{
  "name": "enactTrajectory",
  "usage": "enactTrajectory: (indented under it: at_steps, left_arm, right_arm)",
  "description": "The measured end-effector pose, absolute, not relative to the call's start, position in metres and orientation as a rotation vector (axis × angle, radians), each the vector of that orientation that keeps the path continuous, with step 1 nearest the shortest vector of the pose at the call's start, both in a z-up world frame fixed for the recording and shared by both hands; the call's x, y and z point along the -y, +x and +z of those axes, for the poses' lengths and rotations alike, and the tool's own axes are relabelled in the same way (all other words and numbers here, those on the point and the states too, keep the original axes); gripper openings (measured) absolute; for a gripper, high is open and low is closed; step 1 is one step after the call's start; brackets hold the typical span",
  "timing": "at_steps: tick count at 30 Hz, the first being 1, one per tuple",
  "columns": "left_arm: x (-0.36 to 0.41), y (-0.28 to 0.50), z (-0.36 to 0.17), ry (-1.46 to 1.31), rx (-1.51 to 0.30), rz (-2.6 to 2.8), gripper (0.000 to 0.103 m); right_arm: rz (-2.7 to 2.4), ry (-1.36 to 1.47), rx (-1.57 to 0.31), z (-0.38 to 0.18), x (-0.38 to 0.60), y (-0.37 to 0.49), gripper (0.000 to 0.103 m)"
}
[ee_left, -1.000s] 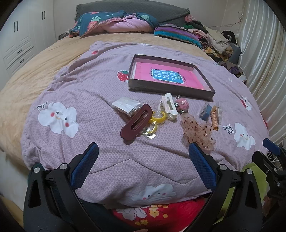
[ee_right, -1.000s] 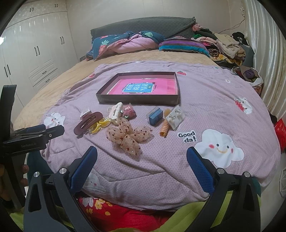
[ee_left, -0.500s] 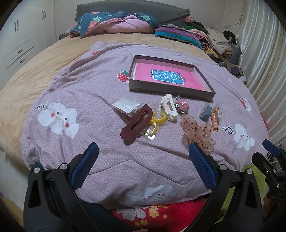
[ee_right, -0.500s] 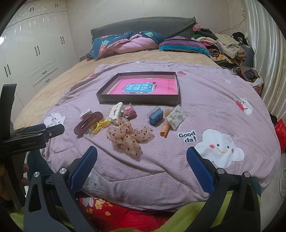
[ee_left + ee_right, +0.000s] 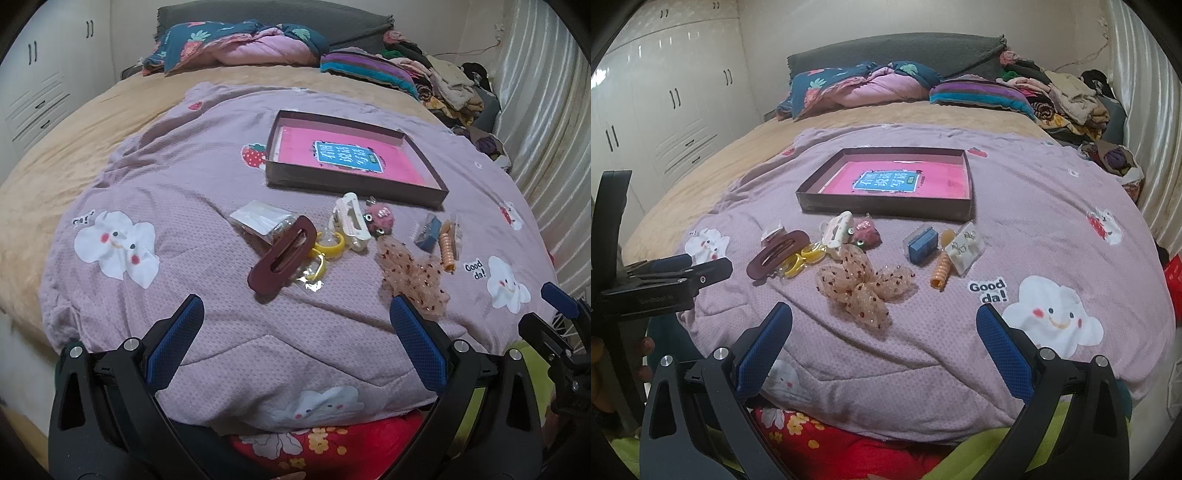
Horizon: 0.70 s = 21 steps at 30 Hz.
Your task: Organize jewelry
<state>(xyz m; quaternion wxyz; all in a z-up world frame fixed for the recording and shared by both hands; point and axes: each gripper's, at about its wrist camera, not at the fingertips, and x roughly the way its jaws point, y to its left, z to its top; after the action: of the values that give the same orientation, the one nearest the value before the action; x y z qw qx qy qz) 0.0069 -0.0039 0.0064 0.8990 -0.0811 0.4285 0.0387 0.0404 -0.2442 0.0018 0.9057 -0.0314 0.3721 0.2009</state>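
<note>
My left tongs (image 5: 295, 325) hang wide apart over the near edge of the bed, holding nothing, and my right tongs (image 5: 884, 328) are spread just as wide and empty too. Both hover above a lilac quilt (image 5: 1052, 206) printed with clouds. On it, well ahead of me, lies a shallow dark tray (image 5: 886, 210) with a pink sheet in its bottom and nothing else inside. The jewelry is scattered in a loose row just in front of the tray's near wall. From my left: a clear packet (image 5: 260, 219), a maroon claw clip (image 5: 282, 254) lying partly over yellow rings (image 5: 325, 247), a cream claw clip (image 5: 349, 221) touching a pink fuzzy charm (image 5: 380, 218), then a spotted peach scrunchie bow (image 5: 864, 284) nearest me in the middle. Further right sit a small blue box (image 5: 923, 245), an orange spiral hair tie (image 5: 942, 273) and a card with earrings (image 5: 964, 247), all close together. In the right view my left tongs show side-on at the left edge, with fingers of my hand (image 5: 642, 354) below them.
</note>
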Motion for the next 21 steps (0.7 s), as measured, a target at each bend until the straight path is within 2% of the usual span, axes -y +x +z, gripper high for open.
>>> enactTrajectory:
  at_steps: [13, 21]
  left_arm:
    - [-0.030, 0.022, 0.006, -0.219, -0.876, 0.107, 0.094]
    - [-0.059, 0.051, -0.008, -0.283, -0.931, 0.088, 0.094]
  right_arm:
    - [0.492, -0.116, -0.784, 0.005, 0.218, 0.066, 0.099]
    - [0.554, -0.120, -0.820, 0.000, 0.196, 0.087, 0.099]
